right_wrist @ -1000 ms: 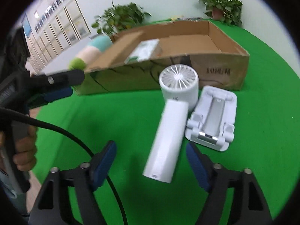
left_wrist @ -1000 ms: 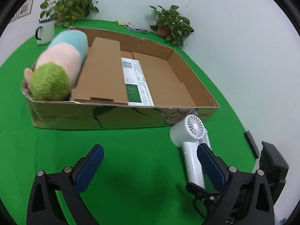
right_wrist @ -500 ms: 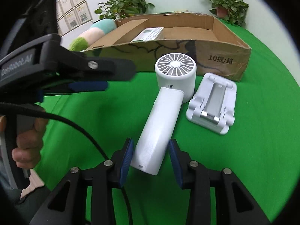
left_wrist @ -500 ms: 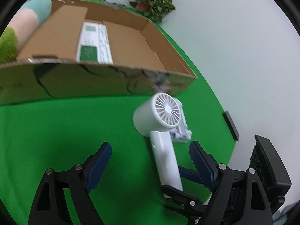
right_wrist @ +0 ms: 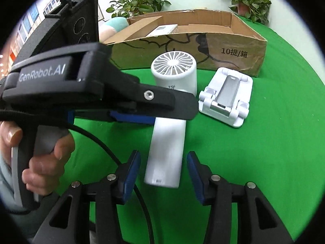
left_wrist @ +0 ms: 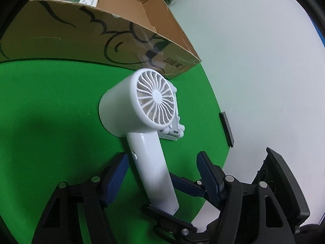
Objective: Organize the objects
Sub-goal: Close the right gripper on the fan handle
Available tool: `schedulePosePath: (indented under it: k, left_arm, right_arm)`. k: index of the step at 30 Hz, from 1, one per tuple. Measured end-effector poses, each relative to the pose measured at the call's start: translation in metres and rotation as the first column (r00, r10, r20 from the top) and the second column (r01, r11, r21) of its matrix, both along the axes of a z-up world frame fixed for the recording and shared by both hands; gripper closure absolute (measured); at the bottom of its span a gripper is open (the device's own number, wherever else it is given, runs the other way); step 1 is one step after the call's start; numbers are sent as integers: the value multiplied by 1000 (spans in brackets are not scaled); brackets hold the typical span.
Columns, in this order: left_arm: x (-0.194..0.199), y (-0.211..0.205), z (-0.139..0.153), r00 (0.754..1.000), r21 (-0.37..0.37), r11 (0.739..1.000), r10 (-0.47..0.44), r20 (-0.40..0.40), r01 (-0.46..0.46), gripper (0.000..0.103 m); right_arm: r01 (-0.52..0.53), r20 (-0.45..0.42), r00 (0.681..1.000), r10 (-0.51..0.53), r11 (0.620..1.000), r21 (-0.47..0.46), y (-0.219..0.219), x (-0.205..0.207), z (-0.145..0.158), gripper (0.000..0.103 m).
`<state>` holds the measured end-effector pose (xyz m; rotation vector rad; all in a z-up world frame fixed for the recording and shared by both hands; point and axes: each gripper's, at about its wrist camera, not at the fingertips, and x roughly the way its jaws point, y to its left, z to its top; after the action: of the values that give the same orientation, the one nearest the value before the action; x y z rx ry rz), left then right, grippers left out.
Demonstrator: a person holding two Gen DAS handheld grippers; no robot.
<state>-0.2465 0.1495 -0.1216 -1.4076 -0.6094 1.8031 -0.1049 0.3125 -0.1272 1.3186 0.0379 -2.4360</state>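
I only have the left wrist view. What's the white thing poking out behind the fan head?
Observer: A folding phone stand, lying flat on the green cloth just right of the fan.
Operator: Is the right hand-held gripper shut on the handle?
Observer: No. The right hand-held gripper is open, its pads either side of the handle's end with gaps showing.
Operator: Anything at the box's far end that I can't see?
Observer: A pastel plush toy shows at the far left end of the cardboard box.
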Motion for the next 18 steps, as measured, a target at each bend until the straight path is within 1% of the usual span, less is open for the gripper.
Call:
schedulePosePath:
  k: [4, 5, 6, 7, 9, 13, 16, 18]
  left_arm:
    - [-8, 1, -4, 999, 15, 999, 32, 17, -32, 43]
    - [-8, 3, -5, 999, 10, 1000, 30, 15, -30, 46]
    - [-8, 3, -5, 999, 7, 999, 32, 8, -32, 48]
    - [-7, 3, -5, 999, 5, 999, 32, 6, -32, 49]
    - [-3, 3, -5, 999, 2, 1000, 30, 17, -30, 61]
    - [14, -2, -10, 999, -2, 1000, 21, 26, -21, 73]
    - [23, -8, -12, 999, 20, 999, 35, 35, -36, 73]
    - [24, -11, -12, 998, 19, 999, 47, 40, -48, 74]
  right_arm:
    - [-14, -18, 1000, 15, 1000, 27, -7, -8, -1, 57]
    - [-15, -25, 1000, 16, 999, 46, -9, -8, -2, 60]
    - [-14, -32, 999, 17, 998, 69, -11, -8, -2, 66]
    - [-16, -36, 999, 19, 997, 80, -14, -7, -3, 67]
    - [-10, -37, 999, 13, 996, 83, -14, -2, -2, 67]
    - [-9, -34, 999, 13, 995, 98, -12, 20, -3, 67]
    - [-28, -45, 998, 34, 990, 135, -16, 34, -2, 67]
    - [-33, -49, 998, 41, 988, 153, -20, 38, -2, 67]
